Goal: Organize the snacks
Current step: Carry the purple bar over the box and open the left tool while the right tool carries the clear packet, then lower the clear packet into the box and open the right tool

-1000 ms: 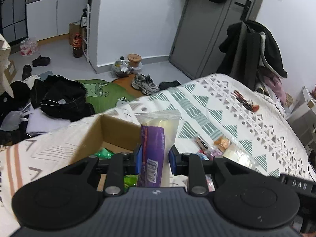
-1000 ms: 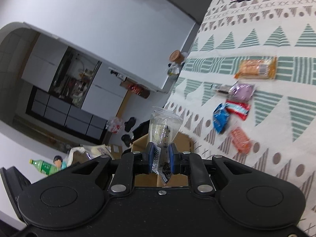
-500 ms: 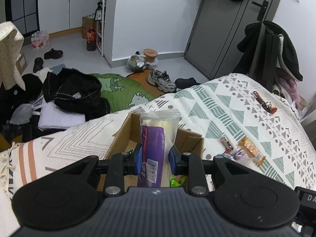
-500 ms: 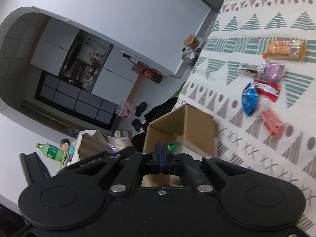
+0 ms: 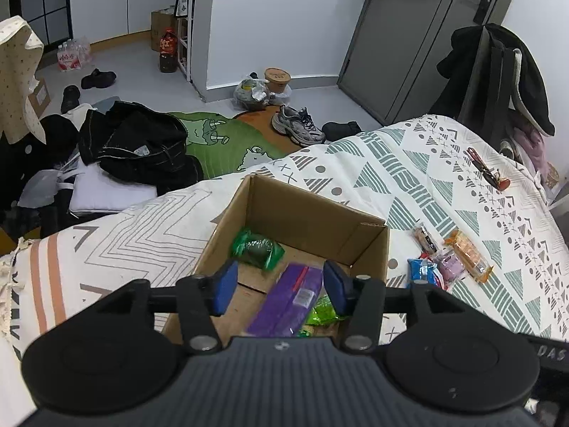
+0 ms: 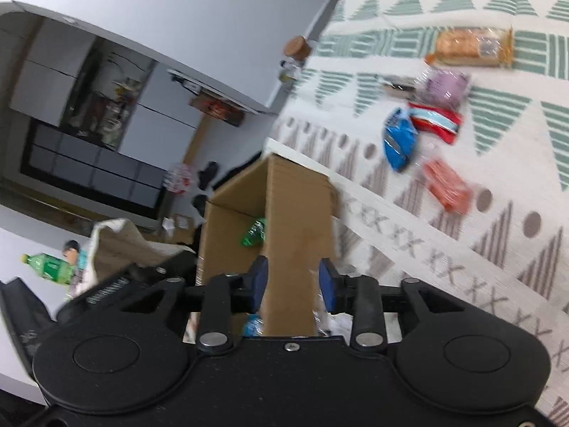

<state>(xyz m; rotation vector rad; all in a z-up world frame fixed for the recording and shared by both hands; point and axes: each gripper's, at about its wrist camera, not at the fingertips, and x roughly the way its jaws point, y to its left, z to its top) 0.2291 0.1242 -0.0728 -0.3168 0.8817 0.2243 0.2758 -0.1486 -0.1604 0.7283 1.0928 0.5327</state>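
Note:
An open cardboard box [image 5: 306, 213] sits on the patterned bed cover. In it lie a purple snack pack [image 5: 288, 302], a dark green pack [image 5: 256, 249] and a bright green pack [image 5: 322, 315]. My left gripper [image 5: 277, 286] is open and empty just above the box. My right gripper [image 6: 292, 284] is open and empty, astride the box's right wall [image 6: 298, 220]. Several loose snacks lie on the cover: an orange biscuit pack [image 6: 473, 47], a purple pack [image 6: 446, 87], a red pack [image 6: 435, 121], a blue pack [image 6: 398, 140] and an orange-red pack [image 6: 446, 186].
The bed cover [image 5: 444, 192] carries a red-handled tool [image 5: 485, 170] far right. Beyond the bed's edge, clothes [image 5: 138, 146], a green rug [image 5: 227, 138] and shoes [image 5: 298, 128] lie on the floor. A coat hangs on a chair [image 5: 498, 71].
My left gripper opened and the purple pack dropped into the box. My right gripper let go of its clear pack, shut briefly, then opened over the box wall.

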